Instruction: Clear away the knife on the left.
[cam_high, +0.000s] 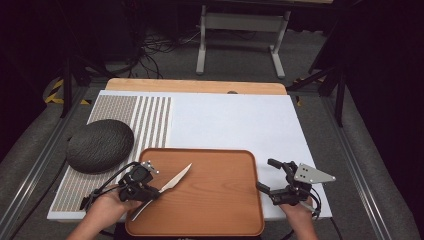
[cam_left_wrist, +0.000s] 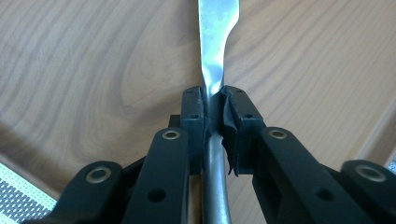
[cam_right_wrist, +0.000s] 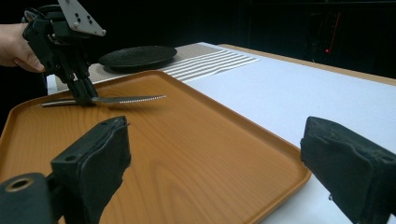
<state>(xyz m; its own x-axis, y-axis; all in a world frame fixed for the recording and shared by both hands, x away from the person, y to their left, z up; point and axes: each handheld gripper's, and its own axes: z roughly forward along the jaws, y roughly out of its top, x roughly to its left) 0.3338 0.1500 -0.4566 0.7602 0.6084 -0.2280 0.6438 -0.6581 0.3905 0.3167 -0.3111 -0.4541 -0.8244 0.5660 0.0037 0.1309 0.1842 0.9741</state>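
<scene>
A lab: dark curtains, floor cables (cam_high: 150, 47), metal frame rails (cam_high: 30, 170) beside the table (cam_high: 240, 125).

The tray (cam_high: 215, 200) is warm orange-brown with a wood-grain pattern; the knife (cam_high: 172, 182) is bright silver steel, its edge finely serrated; the plate (cam_high: 100, 145) is dark charcoal with a rough speckled texture. The mat (cam_high: 240, 125) is white, its left part banded in grey-brown dotted stripes; the bench (cam_high: 195, 86) shows pale wood; both claws, left (cam_high: 150, 192) and right (cam_high: 272, 175), are black.
</scene>
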